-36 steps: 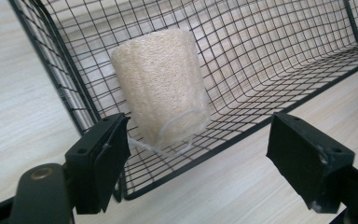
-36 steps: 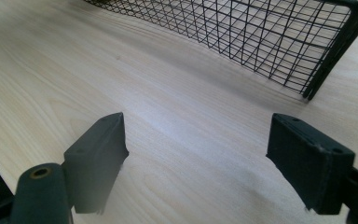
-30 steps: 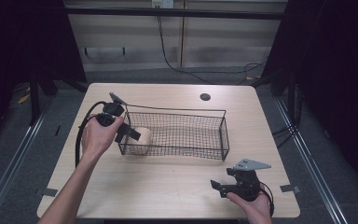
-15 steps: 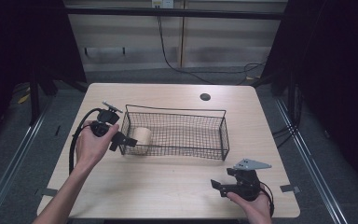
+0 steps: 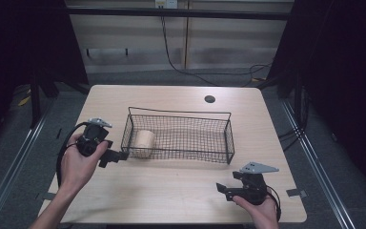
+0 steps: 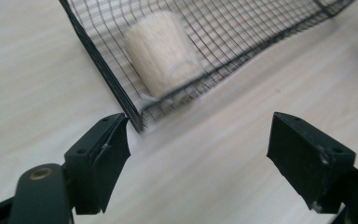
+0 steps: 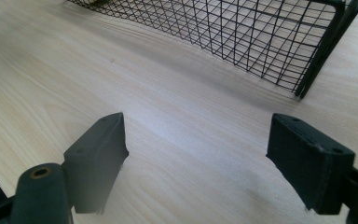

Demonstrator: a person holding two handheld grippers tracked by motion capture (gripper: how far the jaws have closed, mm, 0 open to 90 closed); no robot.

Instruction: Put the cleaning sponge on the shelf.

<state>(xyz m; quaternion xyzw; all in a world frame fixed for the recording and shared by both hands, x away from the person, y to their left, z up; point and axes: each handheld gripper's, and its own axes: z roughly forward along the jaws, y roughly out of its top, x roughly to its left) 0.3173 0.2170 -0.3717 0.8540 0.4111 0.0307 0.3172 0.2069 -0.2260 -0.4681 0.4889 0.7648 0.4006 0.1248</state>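
While the pale cylinder point(image 5: 144, 140) lies inside the left end of the wire basket point(image 5: 226, 143) mid-table, the left gripper point(image 5: 116, 156) sits just outside that end, jaws spread, empty. The right gripper point(image 5: 223, 189), near the table's front-right corner, is likewise spread, empty.

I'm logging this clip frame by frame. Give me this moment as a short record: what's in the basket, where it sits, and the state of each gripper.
basket: black wire basket, mid-table
contents: pale roll, at the basket's left end
left gripper: open, holds nothing, on the table side of the basket's left corner
right gripper: open, holds nothing, low over the table near its front edge, apart from the basket
table hole: round dark grommet, beyond the basket
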